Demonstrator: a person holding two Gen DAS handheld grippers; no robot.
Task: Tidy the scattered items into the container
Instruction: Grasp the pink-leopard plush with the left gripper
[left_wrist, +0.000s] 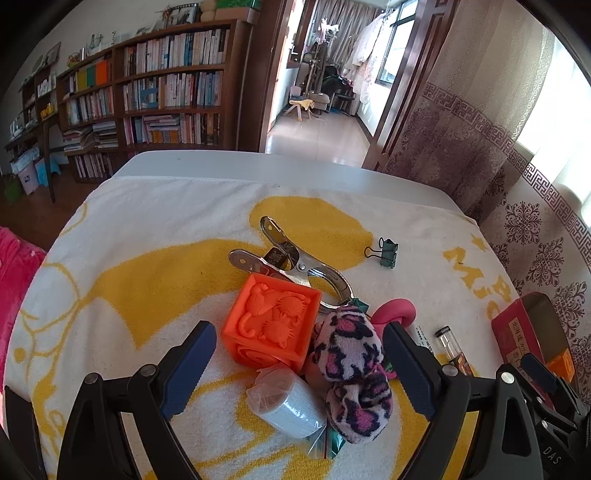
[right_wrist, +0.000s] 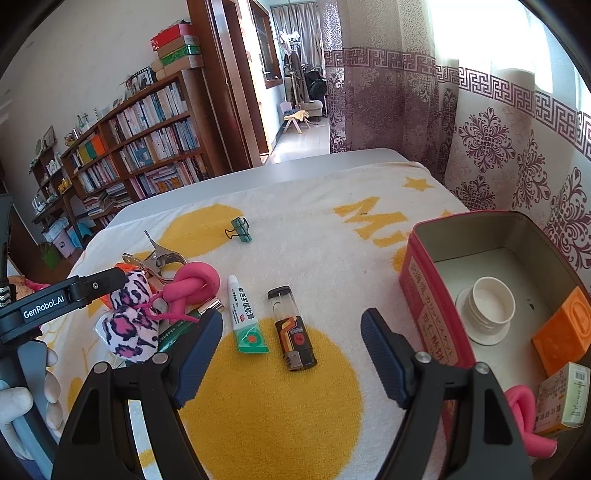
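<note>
While left gripper (left_wrist: 299, 373) hangs wide, nothing held, over orange cube (left_wrist: 271, 325) jammed against leopard pouch (left_wrist: 354, 373) & tape roll (left_wrist: 286, 408), a close could snag neighbours. R gripper (right_wrist: 291, 354) likewise agape above lighter (right_wrist: 293, 328); red tin (right_wrist: 436, 295) just beside.

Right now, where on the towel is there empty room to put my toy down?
Bare towel lies between the green binder clip and the red tin, and near the lighter. It is crowded around the orange cube, metal clamp and leopard plush.
</note>
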